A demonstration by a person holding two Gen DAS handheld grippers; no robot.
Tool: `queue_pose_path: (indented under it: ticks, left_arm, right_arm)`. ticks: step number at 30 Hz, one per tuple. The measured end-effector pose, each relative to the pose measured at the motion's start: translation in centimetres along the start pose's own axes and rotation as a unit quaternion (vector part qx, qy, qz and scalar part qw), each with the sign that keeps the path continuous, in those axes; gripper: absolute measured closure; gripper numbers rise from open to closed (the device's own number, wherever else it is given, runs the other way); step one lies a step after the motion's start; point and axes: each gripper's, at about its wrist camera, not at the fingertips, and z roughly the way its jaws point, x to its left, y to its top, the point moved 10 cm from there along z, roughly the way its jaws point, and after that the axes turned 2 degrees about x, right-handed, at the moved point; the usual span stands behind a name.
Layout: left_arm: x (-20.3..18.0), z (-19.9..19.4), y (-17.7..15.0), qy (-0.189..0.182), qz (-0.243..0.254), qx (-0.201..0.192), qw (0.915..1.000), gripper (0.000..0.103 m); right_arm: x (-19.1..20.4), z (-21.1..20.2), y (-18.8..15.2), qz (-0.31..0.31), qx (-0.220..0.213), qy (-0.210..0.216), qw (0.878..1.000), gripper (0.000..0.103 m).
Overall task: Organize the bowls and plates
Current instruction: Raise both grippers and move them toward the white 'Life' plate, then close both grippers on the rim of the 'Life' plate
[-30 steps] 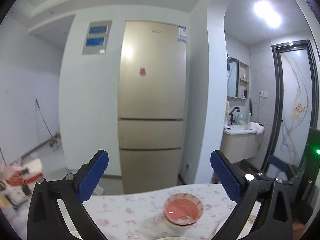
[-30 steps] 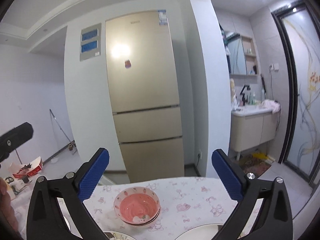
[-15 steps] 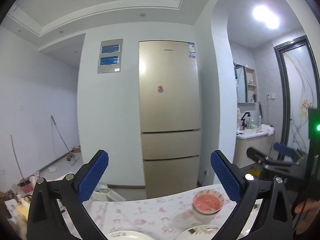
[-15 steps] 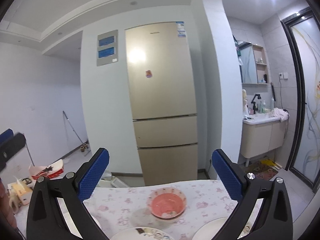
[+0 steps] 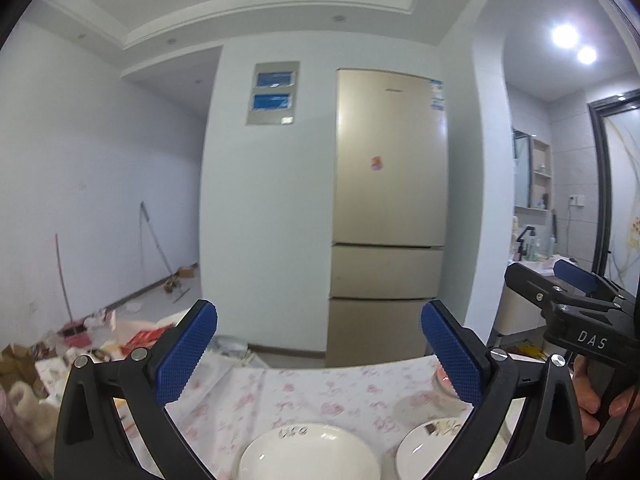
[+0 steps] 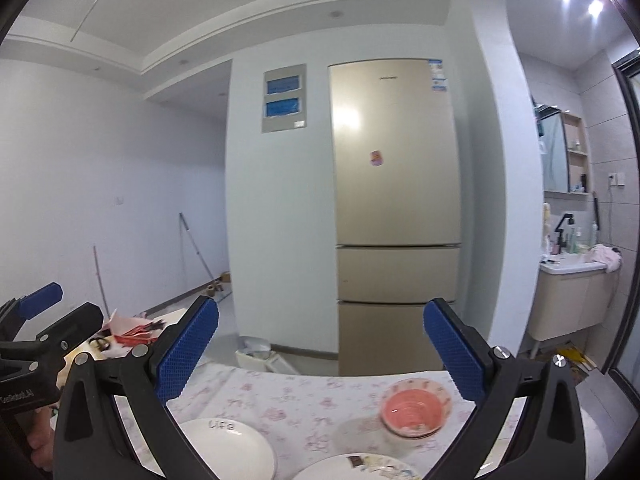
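Both claws gape wide with nothing in them, up above the desk (image 6: 304,396) with its floral cloth. Left claw (image 5: 318,354): a white plate (image 5: 310,458) sits bottom center, right under it. Right claw (image 6: 320,354): the pink bowl (image 6: 412,408) is lower right, just inside the right finger, and another white plate (image 6: 228,446) lower left.

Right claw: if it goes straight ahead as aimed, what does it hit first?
Probably nothing on the table. The open right claw points above the floral tablecloth and pink bowl, toward the tall gold fridge beyond; depth unclear.
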Motion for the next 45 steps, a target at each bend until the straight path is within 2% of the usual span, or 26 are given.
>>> queue_pose_path:
  ticks: [4, 11, 18, 25, 26, 29, 30, 33, 36, 38, 40, 45]
  left_arm:
    - [2.3, 0.9, -2.3, 0.017, -0.015, 0.03, 0.9993, 0.0]
    - [4.8, 4.3, -7.4, 0.025, -0.056, 0.098, 0.9933, 0.0]
    - [7.1, 7.6, -12.9, 0.041, -0.071, 0.165, 0.9829, 0.0]
    - [9.2, 10.6, -18.0, 0.019, -0.118, 0.227, 0.9665, 0.0]
    - [9.5, 11.0, -18.8, 0.021, -0.119, 0.235, 0.9645, 0.0]
    - [11.1, 12.0, -21.7, 0.076, -0.101, 0.247, 0.9607, 0.0]
    - [11.3, 12.3, -22.4, 0.078, -0.099, 0.256, 0.9584, 0.0]
    - [12.1, 13.4, -24.4, 0.071, -0.117, 0.282, 0.9494, 0.006]
    - [12.2, 13.8, -25.2, 0.046, -0.148, 0.298, 0.942, 0.01]
    - [12.1, 14.1, -25.9, 0.031, -0.165, 0.31, 0.9358, 0.017]
    - [11.9, 14.3, -26.5, 0.019, -0.176, 0.323, 0.9298, 0.02]
    - [11.6, 14.7, -27.9, 0.003, -0.201, 0.349, 0.9154, 0.039]
  right_arm:
    - [1.8, 2.1, -2.3, 0.01, 0.036, 0.033, 0.999, 0.001]
    - [2.7, 6.7, -7.1, 0.024, 0.123, 0.056, 0.991, 0.001]
    - [2.6, 11.4, -13.5, 0.06, 0.233, 0.086, 0.967, 0.001]
    - [3.8, 13.6, -19.1, 0.096, 0.305, 0.13, 0.938, 0.002]
    - [4.0, 13.9, -19.6, 0.097, 0.31, 0.133, 0.936, 0.004]
    - [4.2, 14.8, -21.6, 0.088, 0.328, 0.126, 0.932, 0.008]
    - [4.2, 15.1, -22.3, 0.084, 0.335, 0.12, 0.931, 0.01]
    - [4.6, 15.7, -23.9, 0.074, 0.351, 0.12, 0.926, 0.021]
    - [5.1, 16.0, -25.1, 0.062, 0.358, 0.125, 0.923, 0.03]
    - [5.5, 16.0, -25.7, 0.052, 0.364, 0.131, 0.921, 0.042]
    - [5.8, 16.1, -26.5, 0.047, 0.372, 0.135, 0.917, 0.05]
    - [6.0, 16.5, -28.2, 0.05, 0.39, 0.141, 0.908, 0.063]
